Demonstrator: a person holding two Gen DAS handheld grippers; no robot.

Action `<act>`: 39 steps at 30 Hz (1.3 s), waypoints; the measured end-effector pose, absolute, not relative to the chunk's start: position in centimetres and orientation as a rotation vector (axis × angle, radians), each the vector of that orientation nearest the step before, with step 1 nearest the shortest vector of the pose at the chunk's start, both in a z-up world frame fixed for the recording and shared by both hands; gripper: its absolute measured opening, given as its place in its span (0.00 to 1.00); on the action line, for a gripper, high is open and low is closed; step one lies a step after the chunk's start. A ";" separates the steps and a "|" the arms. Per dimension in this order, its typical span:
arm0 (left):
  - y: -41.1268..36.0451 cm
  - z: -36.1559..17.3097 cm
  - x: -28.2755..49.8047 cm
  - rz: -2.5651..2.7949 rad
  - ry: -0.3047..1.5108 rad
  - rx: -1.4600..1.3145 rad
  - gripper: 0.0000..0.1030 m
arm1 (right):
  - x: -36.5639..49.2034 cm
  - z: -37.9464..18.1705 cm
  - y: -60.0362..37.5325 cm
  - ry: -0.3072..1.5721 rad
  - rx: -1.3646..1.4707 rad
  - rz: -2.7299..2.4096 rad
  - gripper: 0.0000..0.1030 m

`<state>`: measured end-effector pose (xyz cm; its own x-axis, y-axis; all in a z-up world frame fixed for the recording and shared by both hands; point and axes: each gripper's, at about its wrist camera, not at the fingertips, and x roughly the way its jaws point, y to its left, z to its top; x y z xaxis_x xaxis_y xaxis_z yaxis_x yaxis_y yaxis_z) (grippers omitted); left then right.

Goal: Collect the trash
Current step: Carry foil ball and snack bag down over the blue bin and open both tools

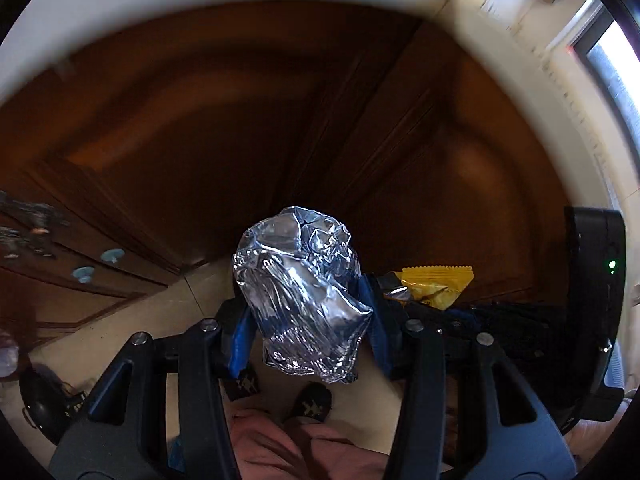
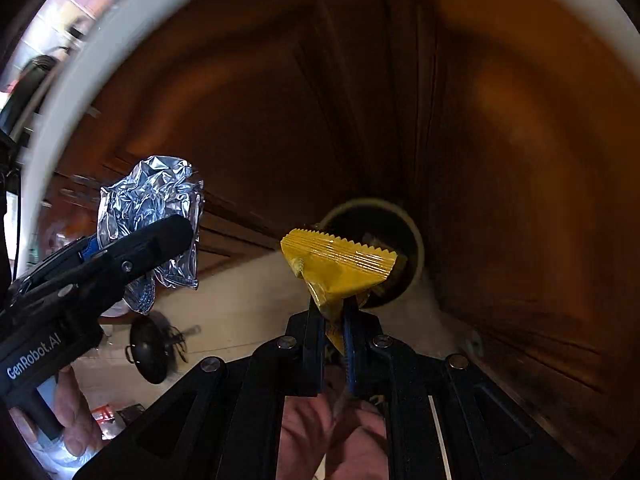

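Note:
A crumpled silver foil wrapper (image 1: 302, 296) fills the gap between the blue pads of my left gripper (image 1: 306, 320), which is shut on it. In the right wrist view the same silver foil wrapper (image 2: 150, 208) shows at the left, held by the left gripper (image 2: 160, 240). My right gripper (image 2: 334, 320) is shut on a yellow snack wrapper (image 2: 340, 268) with a serrated edge. That yellow wrapper (image 1: 434, 286) also shows at the right of the left wrist view. Both grippers point down in front of dark wooden cabinet doors.
A round bin (image 2: 376, 252) with a pale rim and dark inside stands on the floor just beyond the yellow wrapper. A black pan (image 2: 150, 350) lies on the light floor at the left. Brown cabinet doors (image 1: 280, 120) rise behind. A person's legs (image 1: 304, 440) and shoe stand below.

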<state>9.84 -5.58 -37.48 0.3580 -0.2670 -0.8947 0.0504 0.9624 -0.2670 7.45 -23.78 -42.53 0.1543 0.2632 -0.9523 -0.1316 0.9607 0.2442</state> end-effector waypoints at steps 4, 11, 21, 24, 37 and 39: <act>-5.9 -45.3 11.8 -0.200 1.224 -0.170 0.44 | 7.9 -51.1 -23.8 1.435 0.130 0.267 0.07; -5.5 -57.2 14.7 -0.244 1.274 -0.165 0.44 | 9.4 -63.3 -25.0 1.493 0.234 0.196 0.07; -5.1 -64.7 16.6 -0.256 1.335 -0.170 0.73 | 10.7 -71.9 -25.5 1.527 0.282 0.130 0.33; -5.1 -65.3 15.9 -0.239 1.336 -0.161 0.73 | 10.3 -72.0 -25.9 1.519 0.271 0.120 0.34; -5.1 -59.8 13.9 -0.220 1.293 -0.162 0.73 | 10.8 -68.5 -26.2 1.501 0.217 0.112 0.34; -5.1 -58.2 13.6 -0.218 1.284 -0.172 0.73 | 10.7 -66.9 -26.1 1.497 0.213 0.112 0.34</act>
